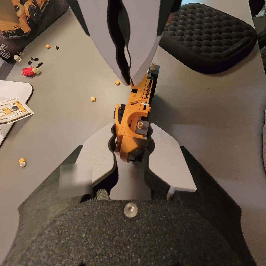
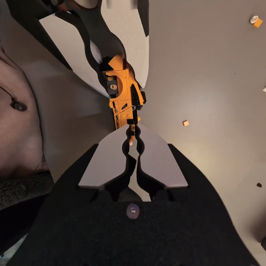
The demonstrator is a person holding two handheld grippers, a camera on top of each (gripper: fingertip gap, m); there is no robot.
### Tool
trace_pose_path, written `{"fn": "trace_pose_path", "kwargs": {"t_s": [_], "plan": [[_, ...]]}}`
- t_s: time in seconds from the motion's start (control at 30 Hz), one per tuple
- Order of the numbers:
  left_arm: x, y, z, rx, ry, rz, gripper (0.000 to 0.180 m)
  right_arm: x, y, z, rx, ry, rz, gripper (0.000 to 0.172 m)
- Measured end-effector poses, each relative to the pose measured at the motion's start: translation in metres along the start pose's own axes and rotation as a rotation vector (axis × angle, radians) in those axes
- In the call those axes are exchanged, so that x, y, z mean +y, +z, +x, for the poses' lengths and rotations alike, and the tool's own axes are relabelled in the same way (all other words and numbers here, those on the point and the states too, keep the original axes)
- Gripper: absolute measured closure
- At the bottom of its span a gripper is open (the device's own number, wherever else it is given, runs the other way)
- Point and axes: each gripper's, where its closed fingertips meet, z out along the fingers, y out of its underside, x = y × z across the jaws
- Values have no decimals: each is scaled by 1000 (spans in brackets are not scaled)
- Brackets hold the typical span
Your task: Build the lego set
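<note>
Two grippers meet on one orange-and-black brick-built toy car body, which is tipped on its side above a grey tabletop.

Left gripper: jaws set moderately wide, with both black pads against the car's near end. The orange bodywork lies on the left pad and the black underside on the right pad. A tan axle pin on a dark grey brick stands out of the wheel arch, just ahead of the fingertips.

Right gripper: jaws nearly together, pinching a thin orange-and-black piece at the car's opposite end. In the left wrist view this gripper enters from 12 o'clock, and its tips reach the car at the far end.

Items around the car, as seen in the left wrist view:
- Small orange tiles lie loose at 9 to 10 o'clock, near the car but apart from it.
- A red brick cluster and small black parts lie farther out at 10 o'clock.
- A printed set box occupies the 11 o'clock corner.
- A sticker sheet lies at 9 o'clock.
- A black dimpled cushion sits at 1 to 2 o'clock.
- An orange brick with a white round piece lies at 8 o'clock.
</note>
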Motion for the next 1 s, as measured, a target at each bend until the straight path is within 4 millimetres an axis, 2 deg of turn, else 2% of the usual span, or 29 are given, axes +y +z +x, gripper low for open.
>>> {"fn": "trace_pose_path", "kwargs": {"t_s": [0.23, 0.47, 0.53, 0.63, 0.7, 0.9, 1.0], "plan": [[0, 0, 1, -13, 14, -5, 139, 1, -1, -1, 79, 61, 12, 167], [-1, -1, 3, -56, 77, -9, 139, 0, -2, -5, 17, 75, 50, 168], [-1, -2, 1, -98, 134, -9, 139, -2, -5, -13, -50, 46, 94, 155], [0, -3, 4, -142, 231, 5, 139, 2, -12, -14, -56, -37, 146, 148], [0, -4, 5, -170, 289, 11, 139, 3, -14, -17, -79, -48, 184, 148], [2, -3, 4, -284, 482, -16, 139, 5, -1, -26, -159, -10, 216, 153], [3, -1, 2, -338, 566, -47, 139, 6, 5, -28, -143, -21, 228, 156]]}}
